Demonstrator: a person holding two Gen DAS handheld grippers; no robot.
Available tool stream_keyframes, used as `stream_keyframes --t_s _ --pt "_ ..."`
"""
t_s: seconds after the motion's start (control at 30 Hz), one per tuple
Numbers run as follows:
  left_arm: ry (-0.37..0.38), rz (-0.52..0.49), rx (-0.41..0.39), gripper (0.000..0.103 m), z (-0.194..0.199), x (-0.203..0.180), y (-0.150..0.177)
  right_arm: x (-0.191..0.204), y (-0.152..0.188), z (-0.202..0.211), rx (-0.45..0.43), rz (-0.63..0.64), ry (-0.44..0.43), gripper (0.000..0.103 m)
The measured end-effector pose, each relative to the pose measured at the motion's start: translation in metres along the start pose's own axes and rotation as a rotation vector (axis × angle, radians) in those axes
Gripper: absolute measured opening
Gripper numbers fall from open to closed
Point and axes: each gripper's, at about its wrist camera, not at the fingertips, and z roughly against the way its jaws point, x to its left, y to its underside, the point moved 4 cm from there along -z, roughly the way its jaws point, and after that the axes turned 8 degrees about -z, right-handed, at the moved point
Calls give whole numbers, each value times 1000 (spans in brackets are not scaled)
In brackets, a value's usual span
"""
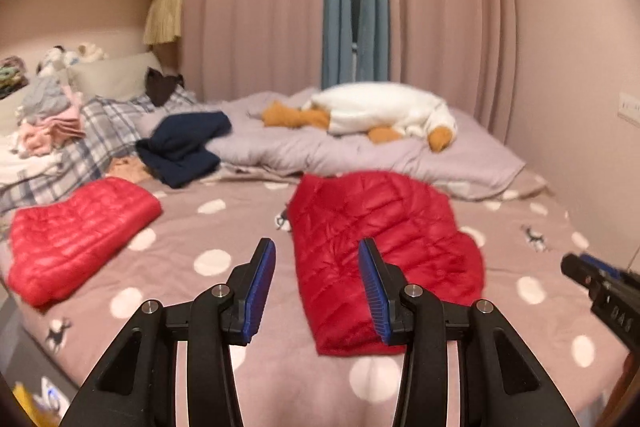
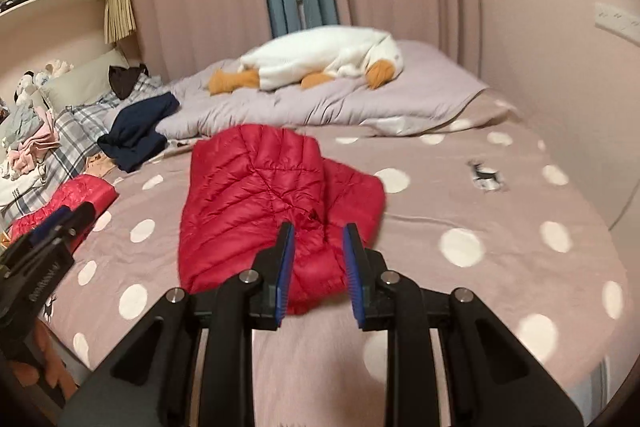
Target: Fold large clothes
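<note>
A red quilted down jacket [image 1: 384, 251] lies partly folded in the middle of the bed; it also shows in the right wrist view [image 2: 260, 207]. My left gripper [image 1: 316, 255] is open and empty, hovering above the jacket's left edge. My right gripper [image 2: 318, 227] is open and empty, above the jacket's near right part. The right gripper shows at the right edge of the left wrist view [image 1: 576, 263]. The left gripper shows at the left edge of the right wrist view [image 2: 76, 215]. A second red down garment [image 1: 76, 235] lies folded at the left, also in the right wrist view [image 2: 80, 195].
The bed has a pink polka-dot sheet [image 1: 208, 263]. A navy garment [image 1: 184, 147], a plaid pillow [image 1: 100, 131], a clothes pile [image 1: 52, 115] and a grey duvet [image 1: 360, 151] with a white goose plush [image 1: 380, 107] lie at the back. Curtains [image 1: 260, 7] and a wall [image 1: 580, 67] bound the bed.
</note>
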Motion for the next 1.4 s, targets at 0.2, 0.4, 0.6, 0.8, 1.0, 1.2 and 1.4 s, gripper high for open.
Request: stream_keyframes --t_s 0.2,0.4,0.6,0.8,1.0,1.2,1.4 --pt "48 67 -66 43 73 7 1 -5 22 81 -73 10 0 26" --pt "106 97 -135 43 113 4 1 -7 29 140 -166 10 -10 26" --pt "113 102 -162 43 122 1 2 2 36 168 -217 52 -26 27" --pt "91 88 -174 56 124 -2 4 -3 38 175 -240 43 -5 47" --pt "75 124 -225 82 133 1 7 -6 41 181 -246 26 3 61" --pt "84 119 -243 100 136 1 6 -9 41 186 -267 8 16 75" --pt "75 89 -258 102 137 -3 5 -10 41 193 -297 3 29 98"
